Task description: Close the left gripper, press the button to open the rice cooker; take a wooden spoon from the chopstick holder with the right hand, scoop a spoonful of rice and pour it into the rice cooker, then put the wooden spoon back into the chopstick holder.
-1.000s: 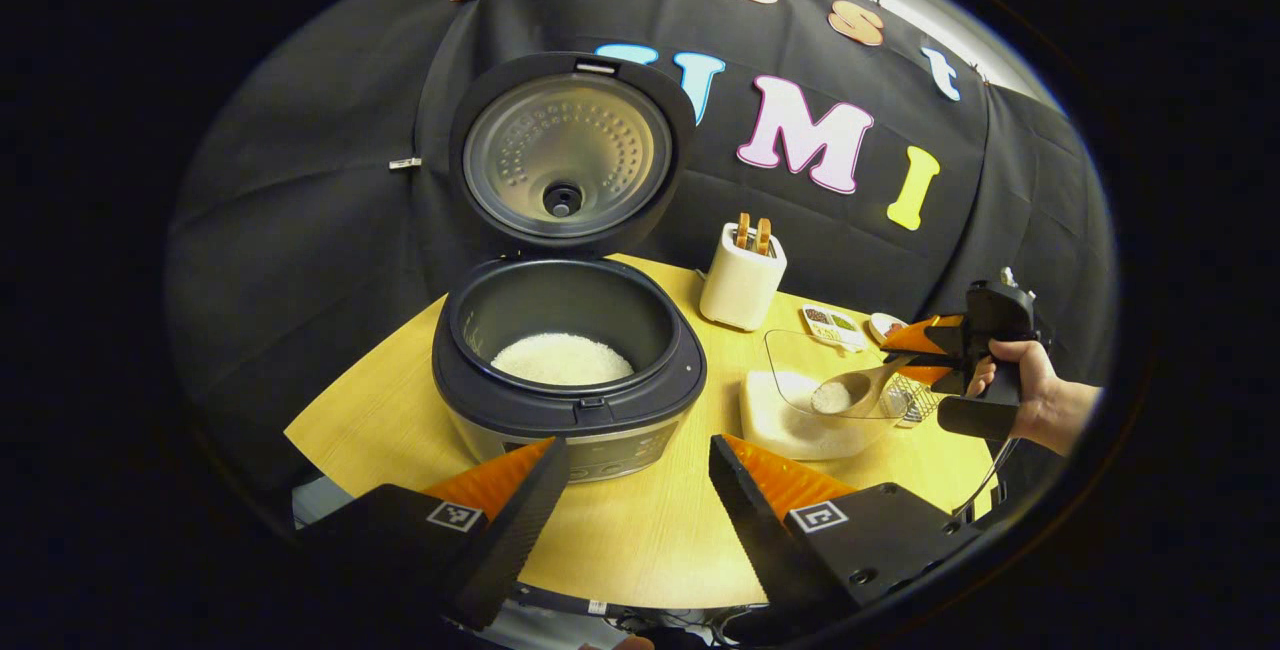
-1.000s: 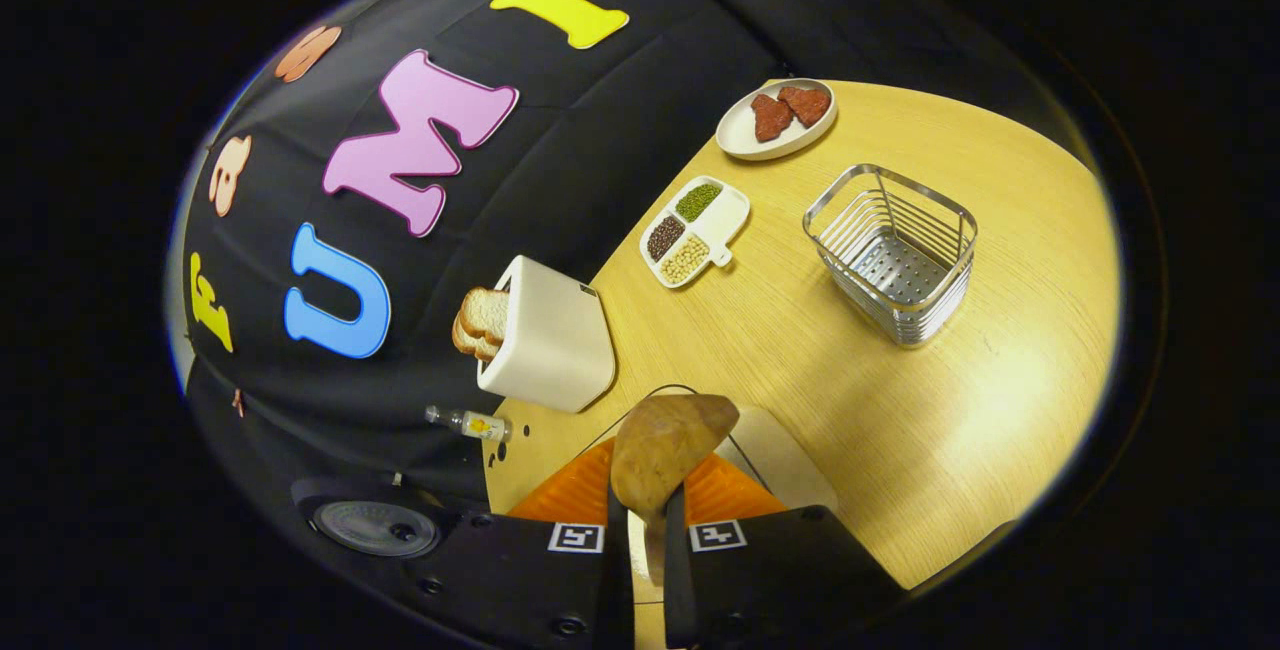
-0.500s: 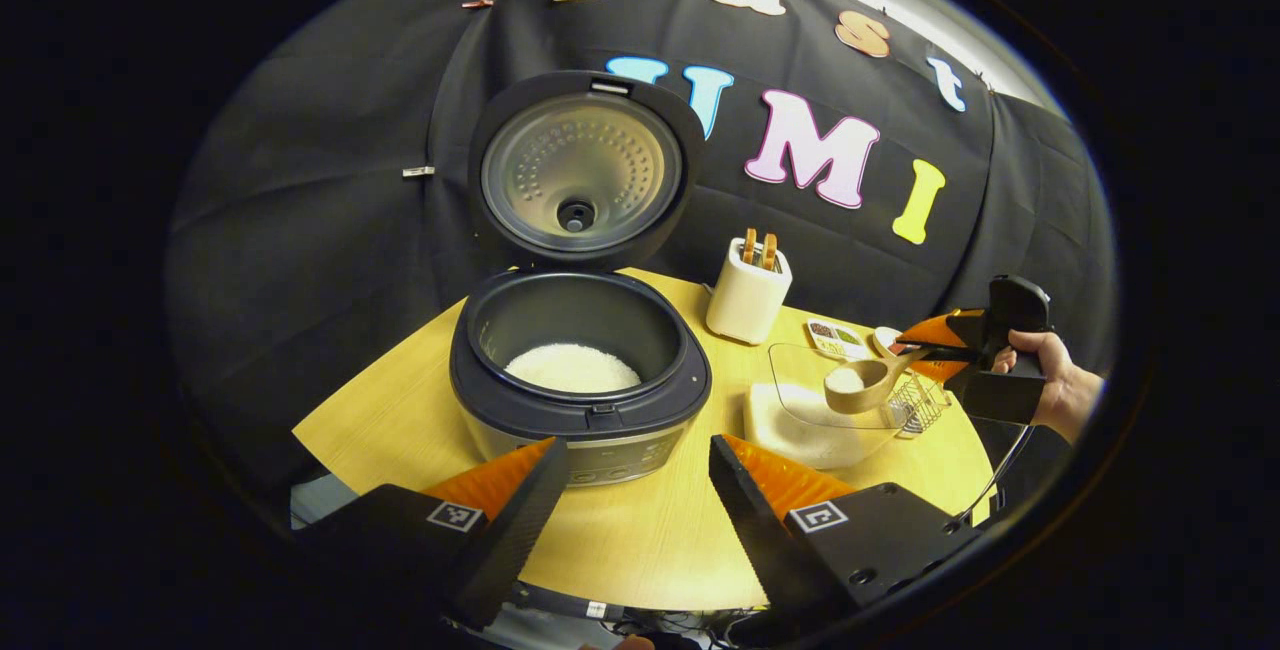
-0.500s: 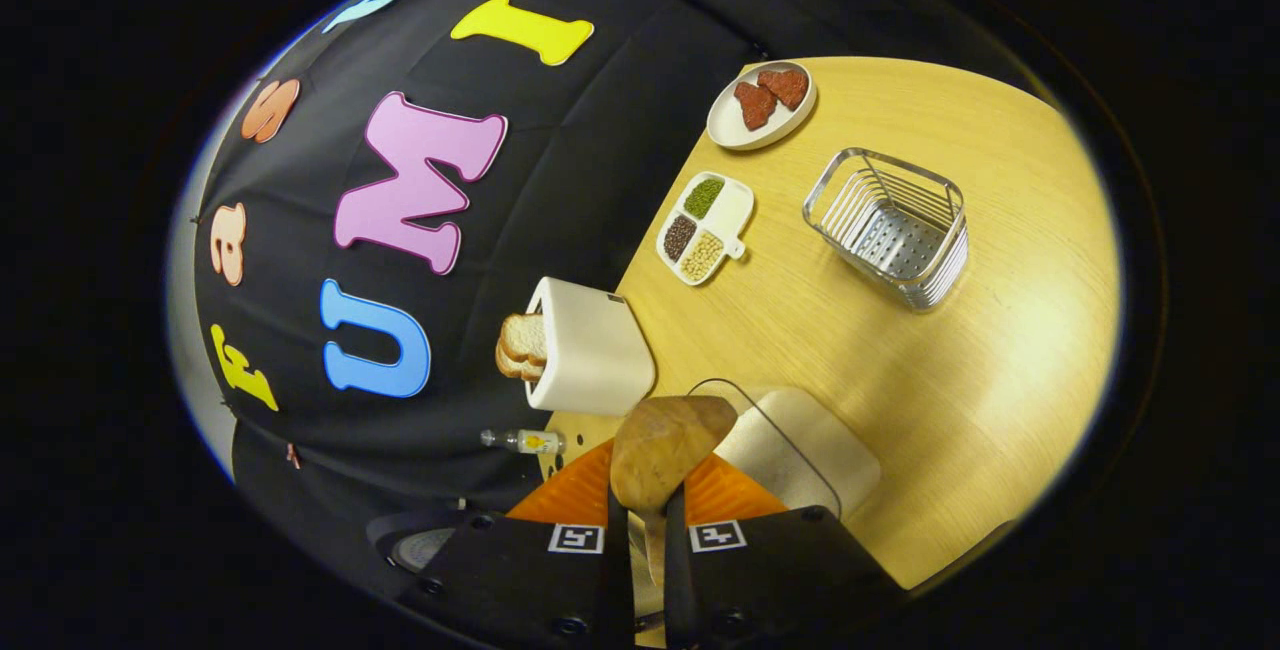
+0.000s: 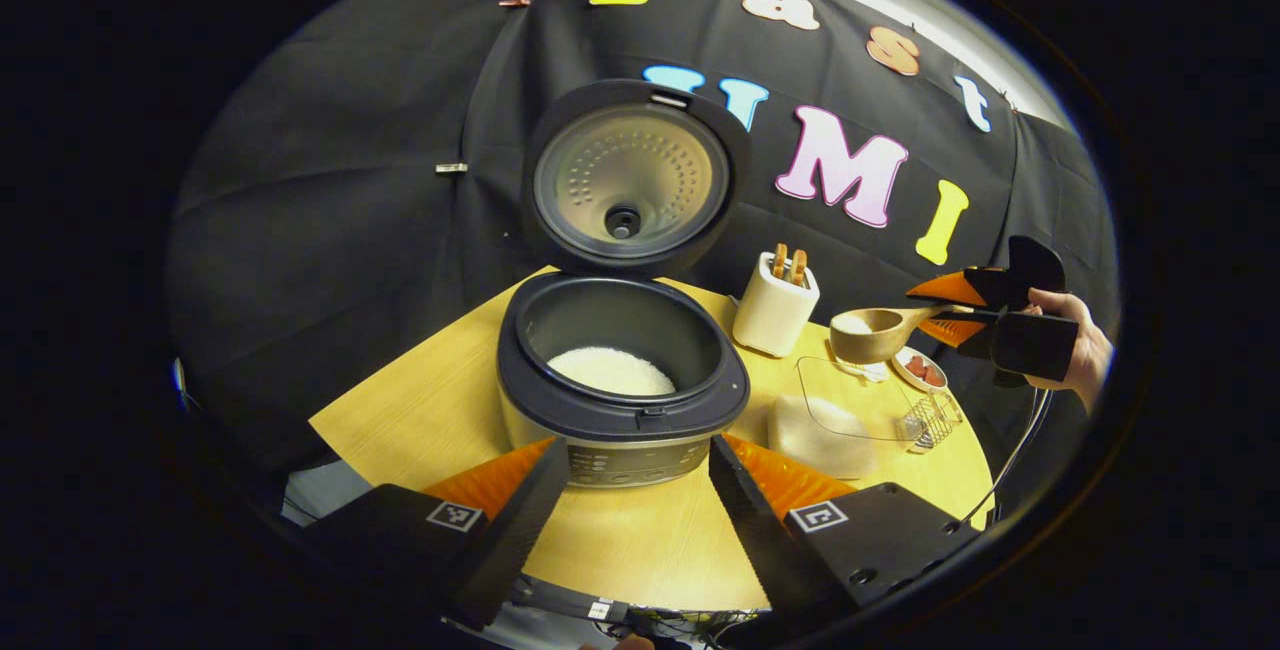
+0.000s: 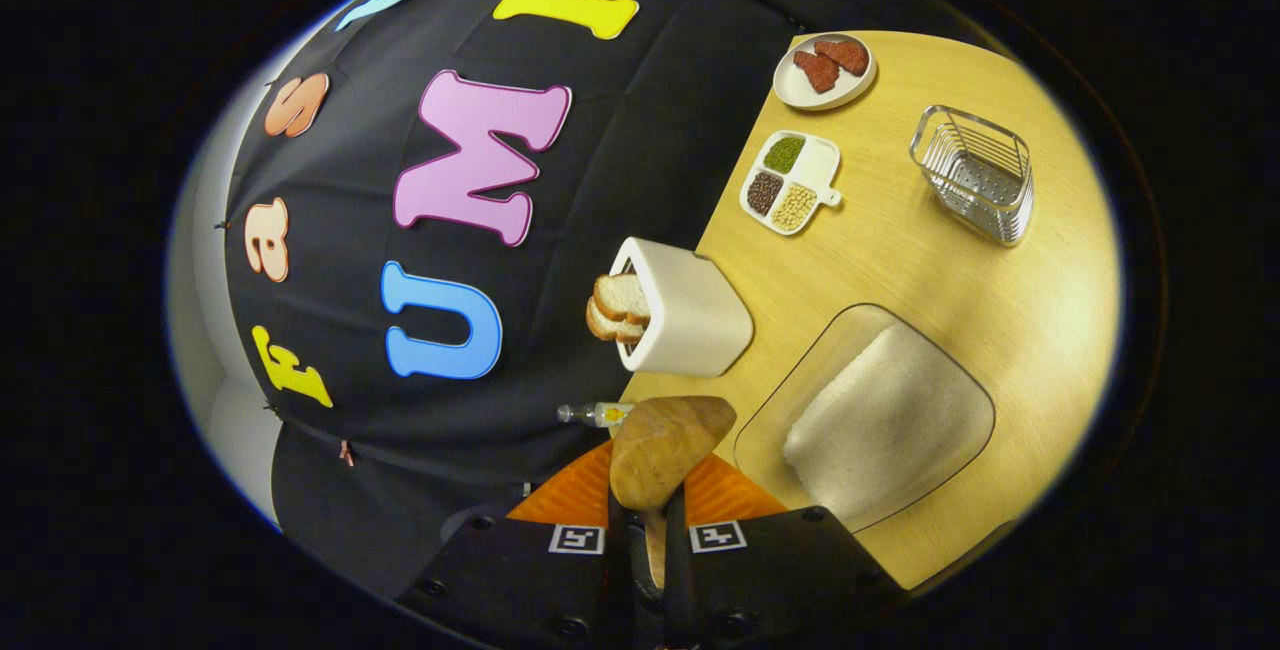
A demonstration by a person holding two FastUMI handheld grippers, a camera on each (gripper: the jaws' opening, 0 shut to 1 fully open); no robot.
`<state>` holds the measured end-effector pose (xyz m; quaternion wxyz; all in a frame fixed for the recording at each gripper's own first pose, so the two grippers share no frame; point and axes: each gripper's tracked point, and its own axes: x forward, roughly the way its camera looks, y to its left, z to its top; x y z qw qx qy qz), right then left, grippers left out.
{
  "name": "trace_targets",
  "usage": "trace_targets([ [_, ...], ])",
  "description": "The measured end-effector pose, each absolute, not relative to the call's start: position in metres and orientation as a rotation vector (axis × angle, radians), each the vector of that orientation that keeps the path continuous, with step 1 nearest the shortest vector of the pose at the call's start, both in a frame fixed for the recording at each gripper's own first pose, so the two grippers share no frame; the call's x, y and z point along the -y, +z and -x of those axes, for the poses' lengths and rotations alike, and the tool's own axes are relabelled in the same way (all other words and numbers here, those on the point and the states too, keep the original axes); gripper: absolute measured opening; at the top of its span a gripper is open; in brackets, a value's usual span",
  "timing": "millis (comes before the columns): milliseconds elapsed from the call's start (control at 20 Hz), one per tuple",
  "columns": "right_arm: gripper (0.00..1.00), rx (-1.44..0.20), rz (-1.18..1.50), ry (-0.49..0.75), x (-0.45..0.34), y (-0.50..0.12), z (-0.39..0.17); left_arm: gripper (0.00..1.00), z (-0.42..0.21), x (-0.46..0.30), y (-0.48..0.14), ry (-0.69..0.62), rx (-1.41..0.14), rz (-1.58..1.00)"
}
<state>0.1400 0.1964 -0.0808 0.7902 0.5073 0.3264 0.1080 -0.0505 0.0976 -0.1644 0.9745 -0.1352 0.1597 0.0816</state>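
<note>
The right hand-held gripper [image 6: 640, 530] is clamped on the handle of the light, stiff wooden spoon [image 5: 872, 333], held in the air between the clear rice container [image 5: 845, 418] and the open black rice cooker [image 5: 622, 375]. Loose grains would spill if the bowl tips. The left hand-held gripper [image 5: 640, 490] hangs with fingers apart. One spoon, one cooker, one wire basket [image 6: 975, 173], two bread slices [image 6: 620, 306] stand on the yellow wooden surface [image 6: 900, 260].

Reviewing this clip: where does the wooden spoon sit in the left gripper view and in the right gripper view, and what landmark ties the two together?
Left gripper view: wooden spoon at right, above the rice container, held by the right gripper.
Right gripper view: spoon at bottom centre, its underside toward the camera.
Shared landmark: white toaster.
</note>
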Motion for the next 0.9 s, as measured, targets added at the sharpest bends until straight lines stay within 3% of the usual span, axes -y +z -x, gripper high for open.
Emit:
trace_targets([
  [550, 0.16, -0.745, -0.950, 0.411, -0.330, -0.069, -0.121, 0.95, 0.062, -0.140, -0.173, 0.236, -0.304, 0.328],
  [900, 0.16, -0.627, -0.592, 0.542, -0.398, -0.085, -0.108, 0.95, 0.065, -0.167, -0.175, 0.269, -0.305, 0.346],
])
